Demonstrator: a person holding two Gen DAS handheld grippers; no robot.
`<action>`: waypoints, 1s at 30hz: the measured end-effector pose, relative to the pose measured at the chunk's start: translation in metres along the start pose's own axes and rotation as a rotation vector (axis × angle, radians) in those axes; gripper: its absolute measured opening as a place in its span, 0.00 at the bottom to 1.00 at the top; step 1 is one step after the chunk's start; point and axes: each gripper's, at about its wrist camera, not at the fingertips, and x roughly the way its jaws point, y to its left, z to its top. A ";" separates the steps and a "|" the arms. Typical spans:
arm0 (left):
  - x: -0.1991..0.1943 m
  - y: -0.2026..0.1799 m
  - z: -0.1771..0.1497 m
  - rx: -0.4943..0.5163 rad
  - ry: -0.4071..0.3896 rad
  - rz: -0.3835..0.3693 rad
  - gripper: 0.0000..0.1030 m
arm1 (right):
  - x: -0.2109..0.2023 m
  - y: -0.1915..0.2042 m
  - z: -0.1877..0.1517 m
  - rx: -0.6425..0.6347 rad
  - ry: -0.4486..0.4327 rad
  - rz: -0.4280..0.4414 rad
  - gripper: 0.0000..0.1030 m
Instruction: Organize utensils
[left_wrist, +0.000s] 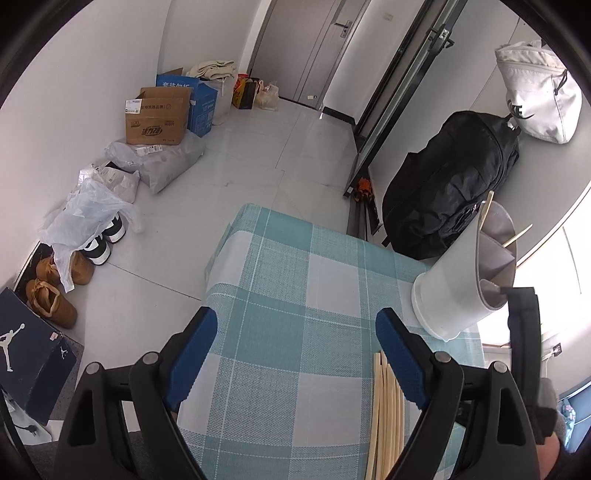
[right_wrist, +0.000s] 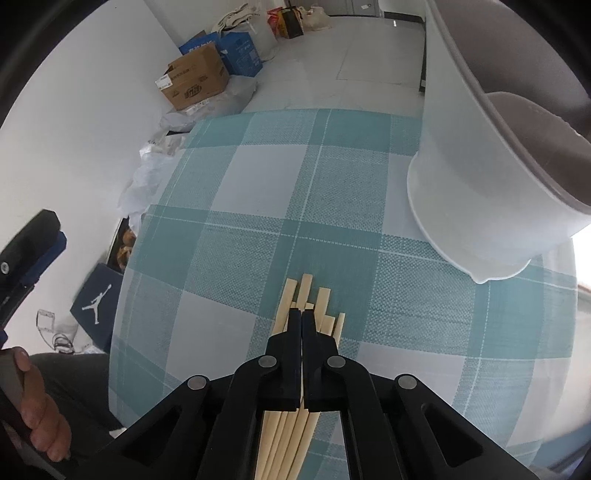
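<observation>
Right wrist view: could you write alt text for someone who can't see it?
The right gripper, jaws together, sits over a bundle of pale chopsticks lying on a teal checked tablecloth. A white utensil holder stands to the right.

Bright daylight pours in from the right, and the window (left_wrist: 554, 273) blows out to pure white. Both views bow hard at the rim, ringed by a black vignette. The white holder (right_wrist: 480, 206) looms soft and slightly blurred up close. Shadows on the checked tablecloth (right_wrist: 258, 221) are faint.
</observation>
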 end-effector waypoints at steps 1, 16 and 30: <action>0.001 -0.001 -0.001 0.007 0.005 0.005 0.82 | -0.002 -0.001 0.002 0.002 -0.009 0.005 0.00; 0.005 0.009 -0.004 -0.051 0.049 0.008 0.82 | 0.012 0.021 0.006 -0.099 0.036 -0.081 0.09; 0.014 0.005 -0.009 -0.025 0.089 0.028 0.82 | -0.006 0.005 0.006 -0.023 -0.047 -0.004 0.04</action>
